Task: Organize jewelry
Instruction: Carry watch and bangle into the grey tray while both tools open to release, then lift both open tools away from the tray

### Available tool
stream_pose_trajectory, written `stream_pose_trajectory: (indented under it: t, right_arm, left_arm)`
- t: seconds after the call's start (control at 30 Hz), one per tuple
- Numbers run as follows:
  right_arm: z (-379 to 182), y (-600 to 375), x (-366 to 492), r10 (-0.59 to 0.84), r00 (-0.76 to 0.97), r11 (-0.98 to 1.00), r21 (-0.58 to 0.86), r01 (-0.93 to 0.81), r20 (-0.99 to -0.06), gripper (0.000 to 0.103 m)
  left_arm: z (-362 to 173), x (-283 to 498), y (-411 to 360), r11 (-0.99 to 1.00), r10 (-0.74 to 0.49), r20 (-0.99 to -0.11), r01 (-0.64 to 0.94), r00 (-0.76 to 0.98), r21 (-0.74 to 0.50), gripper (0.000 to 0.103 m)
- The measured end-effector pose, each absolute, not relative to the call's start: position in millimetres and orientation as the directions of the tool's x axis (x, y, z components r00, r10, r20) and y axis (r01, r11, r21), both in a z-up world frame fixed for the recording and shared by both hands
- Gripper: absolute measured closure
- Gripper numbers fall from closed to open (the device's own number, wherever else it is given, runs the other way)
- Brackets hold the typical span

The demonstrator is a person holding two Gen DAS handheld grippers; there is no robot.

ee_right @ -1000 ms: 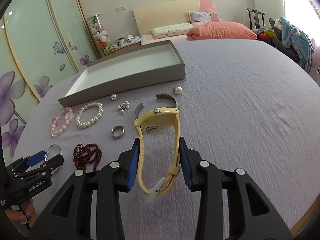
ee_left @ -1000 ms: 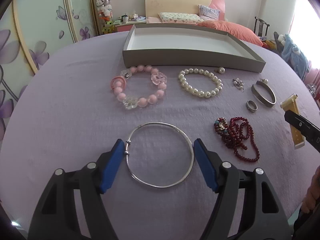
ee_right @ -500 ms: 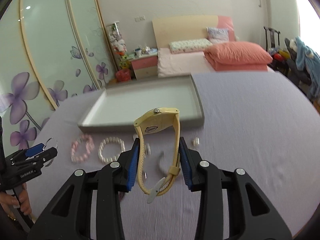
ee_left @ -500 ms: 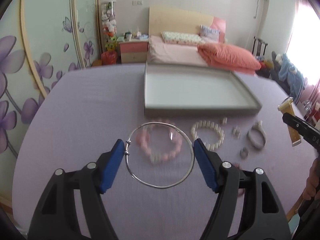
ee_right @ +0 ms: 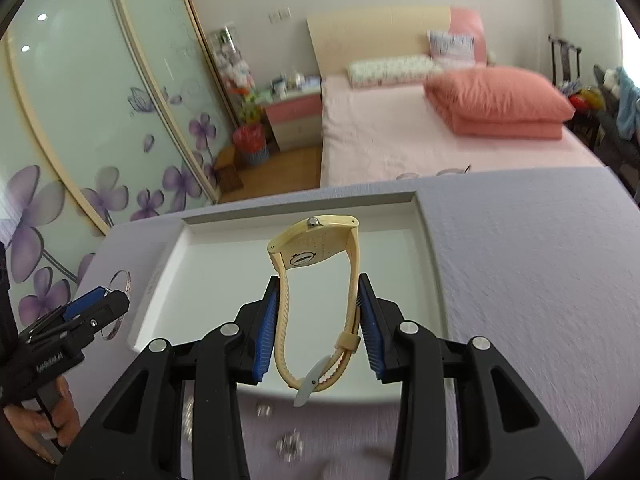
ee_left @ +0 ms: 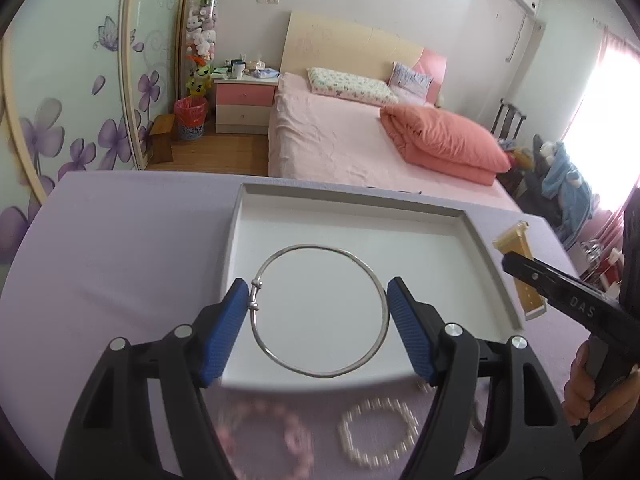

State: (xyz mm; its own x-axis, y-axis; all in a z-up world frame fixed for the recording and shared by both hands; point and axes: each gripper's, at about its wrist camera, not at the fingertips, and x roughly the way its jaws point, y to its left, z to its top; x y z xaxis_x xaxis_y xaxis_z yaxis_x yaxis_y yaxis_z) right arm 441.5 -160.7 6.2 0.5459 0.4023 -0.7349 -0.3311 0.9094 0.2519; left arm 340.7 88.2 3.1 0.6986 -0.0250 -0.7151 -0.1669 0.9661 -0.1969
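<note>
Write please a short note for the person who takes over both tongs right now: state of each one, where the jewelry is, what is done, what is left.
Left tongs: shut on the silver bangle, held over the tray.
Right tongs: shut on the yellow watch, also over the tray.
Done: both pieces lifted and carried to the tray.
Left: set both down in the tray, which holds nothing yet. Then the pink bead bracelet, the pearl bracelet and small pieces on the purple cloth.

The left claw (ee_left: 318,320) hung above the tray (ee_left: 236,240), pads pressed on a silver bangle (ee_left: 320,310). The right claw (ee_right: 318,320) hung over the same tray, clamping a yellow watch (ee_right: 316,240), both tilted downward.
</note>
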Motion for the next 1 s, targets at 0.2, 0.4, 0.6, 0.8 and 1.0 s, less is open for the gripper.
stream_pose_trajectory:
  t: [0.2,0.4,0.6,0.8,1.0]
  right_arm:
    - [-32.5,-141.3,501.5,0.294,0.48,0.946,0.182,-0.267,-0.827,0.064]
    - [-54.1,-129.9,527.4,0.228,0.462,0.964,0.132,-0.23,-0.857,0.064]
    - [-55.0,-122.1,532.5,0.207,0.47,0.965,0.098,-0.245,-0.858,0.056]
    - [-41.6,-138.0,520.2,0.227,0.515,0.962,0.109,-0.25,-0.826,0.021]
    - [-16.5,-166.9,483.4,0.309,0.547,0.947,0.199,-0.252,-0.778,0.021]
  left_arm:
    - [-30.4,405.3,91.7,0.963,0.003,-0.778,-0.211,0.628,-0.166,0.032]
    - [-48.3,440.0,98.5,0.963,0.031,-0.806,-0.233,0.591,-0.134,0.032]
    - [-62.9,465.9,100.9,0.96,0.046,-0.83,-0.256,0.556,-0.118,0.032]
    - [-60.3,461.1,108.6,0.951,0.02,-0.83,-0.267,0.558,-0.156,0.029]
    - [-38.5,416.7,118.9,0.94,0.03,-0.798,-0.288,0.603,-0.181,0.02]
